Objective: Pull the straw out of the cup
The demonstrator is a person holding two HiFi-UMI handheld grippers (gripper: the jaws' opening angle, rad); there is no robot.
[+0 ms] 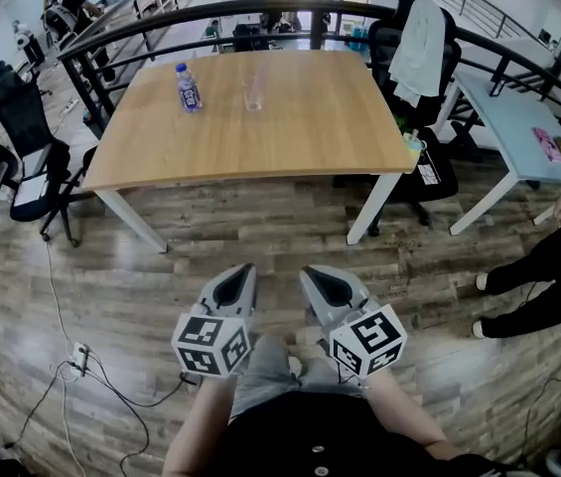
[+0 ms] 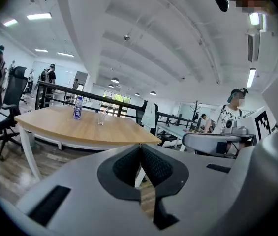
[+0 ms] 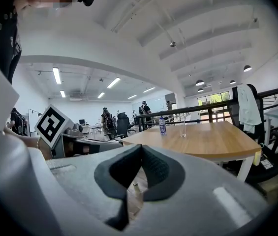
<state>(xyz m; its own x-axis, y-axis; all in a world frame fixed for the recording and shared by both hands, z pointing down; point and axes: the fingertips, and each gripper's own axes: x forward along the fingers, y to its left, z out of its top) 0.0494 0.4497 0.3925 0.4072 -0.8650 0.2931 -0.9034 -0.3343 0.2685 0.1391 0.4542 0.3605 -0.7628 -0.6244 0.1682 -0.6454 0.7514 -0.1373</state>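
Observation:
A clear cup [image 1: 252,95] with a thin straw in it stands on the far half of a wooden table [image 1: 300,127]; the cup [image 2: 101,118] also shows small in the left gripper view, and the cup [image 3: 183,130] in the right gripper view. Both grippers hang side by side over the floor, well short of the table, close to my body. My left gripper [image 1: 245,269] is shut with nothing in it, its jaws pressed tip to tip [image 2: 139,145]. My right gripper [image 1: 307,273] is likewise shut and empty [image 3: 141,147].
A water bottle [image 1: 189,86] stands left of the cup. Black office chairs [image 1: 22,157] sit at the left, another with a white coat [image 1: 417,38] behind the table's right end. A light desk [image 1: 518,132] and a standing person [image 1: 548,266] are at the right. Cables [image 1: 81,366] lie on the floor.

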